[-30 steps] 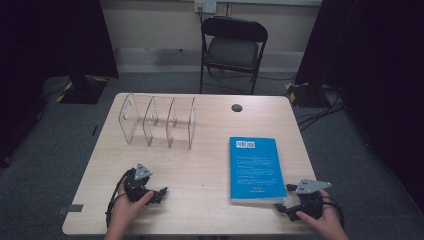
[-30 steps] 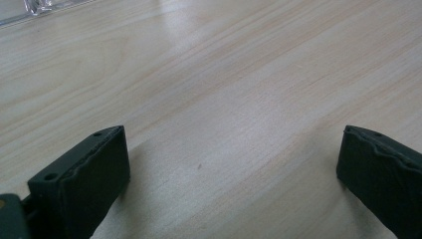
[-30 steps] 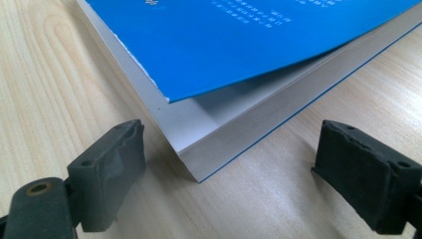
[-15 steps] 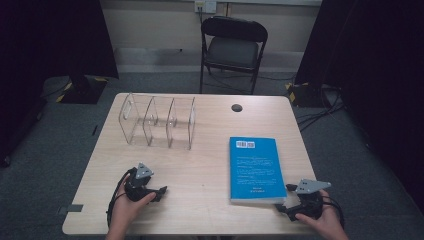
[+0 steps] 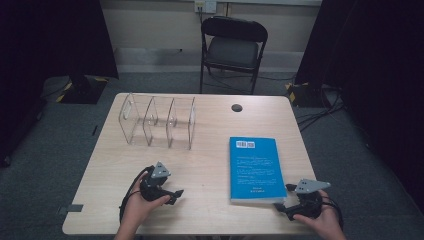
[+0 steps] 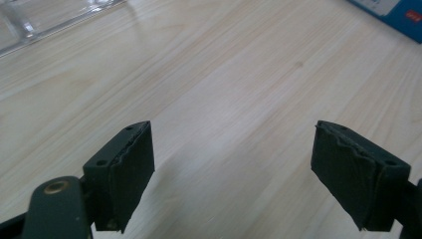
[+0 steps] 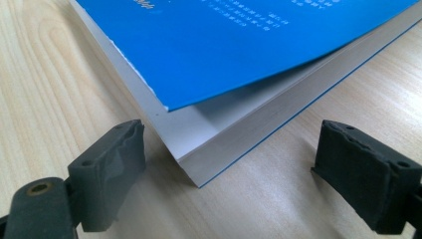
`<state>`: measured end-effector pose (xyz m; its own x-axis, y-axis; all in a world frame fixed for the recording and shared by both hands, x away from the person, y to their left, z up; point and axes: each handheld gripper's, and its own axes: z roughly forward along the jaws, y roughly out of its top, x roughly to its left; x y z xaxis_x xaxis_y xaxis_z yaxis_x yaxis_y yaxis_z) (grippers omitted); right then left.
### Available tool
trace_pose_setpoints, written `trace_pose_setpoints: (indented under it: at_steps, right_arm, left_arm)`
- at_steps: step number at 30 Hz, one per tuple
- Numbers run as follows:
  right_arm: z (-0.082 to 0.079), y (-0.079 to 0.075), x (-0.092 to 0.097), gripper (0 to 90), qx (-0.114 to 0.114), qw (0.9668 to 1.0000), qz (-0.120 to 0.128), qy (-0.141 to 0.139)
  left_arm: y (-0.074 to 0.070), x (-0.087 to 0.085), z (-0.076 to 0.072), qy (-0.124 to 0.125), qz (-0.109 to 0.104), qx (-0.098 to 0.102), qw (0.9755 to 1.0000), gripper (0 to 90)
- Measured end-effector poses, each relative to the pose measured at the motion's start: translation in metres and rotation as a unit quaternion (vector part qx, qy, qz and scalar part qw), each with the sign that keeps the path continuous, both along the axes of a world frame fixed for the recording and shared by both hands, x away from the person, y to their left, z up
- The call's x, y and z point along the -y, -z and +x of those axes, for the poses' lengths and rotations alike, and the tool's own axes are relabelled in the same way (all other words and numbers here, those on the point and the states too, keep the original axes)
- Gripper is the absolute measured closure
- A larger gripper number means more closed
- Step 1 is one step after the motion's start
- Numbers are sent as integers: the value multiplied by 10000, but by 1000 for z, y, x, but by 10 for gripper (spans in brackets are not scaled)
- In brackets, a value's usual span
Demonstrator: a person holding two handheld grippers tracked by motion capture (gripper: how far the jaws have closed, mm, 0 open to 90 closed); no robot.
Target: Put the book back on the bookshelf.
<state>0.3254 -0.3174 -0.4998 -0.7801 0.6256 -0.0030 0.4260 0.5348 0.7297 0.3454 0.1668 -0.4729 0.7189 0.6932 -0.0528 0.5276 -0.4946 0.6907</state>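
Book (image 5: 256, 169) lies flat on the table (image 5: 210, 165), near the front right corner, blue cover up w/ the barcode at its far end. It's not lifted yet, so the job looks like it's only at the start.

Nearest to the person, the right gripper (image 5: 285, 206) sits at the table's front edge, just by the book's near right corner. Its jaws are wide apart. In the right gripper view that corner (image 7: 196, 172) pokes in between the two jaws, but neither pad touches it. The cover curls up a bit off the pages there. The right hand (image 5: 325, 222) holds the tool low, close to the wood.

Left gripper (image 5: 175, 194) rests near the front edge too, left of the middle, well apart from the book. Its jaws are also apart w/ nothing but bare wood between them.

Farther back, by the far left part of the table, stands a clear rack (image 5: 157, 121) w/ upright dividers. Its slots are empty. I think the book is meant to go in there, standing up.

So what's done: right tool is lined up on the book corner. What's left: squeeze, lift, carry over, slide into a slot. Pretty much all of it.

A small dark round spot (image 5: 236, 107) sits near the far edge, and a black chair (image 5: 234, 45) stands behind the table.
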Motion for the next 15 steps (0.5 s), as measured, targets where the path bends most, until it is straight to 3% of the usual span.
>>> trace_pose_setpoints:
  at_steps: [2, 11, 15]
  right_arm:
    - [0, 0, -1, 117, 11, 10000, -3, 19]
    - [2, 0, -6, 147, 18, 10000, 21, -8]
    - [2, 0, -7, 147, 27, 10000, 21, -16]
  left_arm:
    - [0, 6, 0, 101, -119, -81, 9998, 176]
    - [-4, 30, 1, 478, -288, -152, 9983, 182]
    - [-4, 41, 1, 662, -222, -202, 9974, 184]
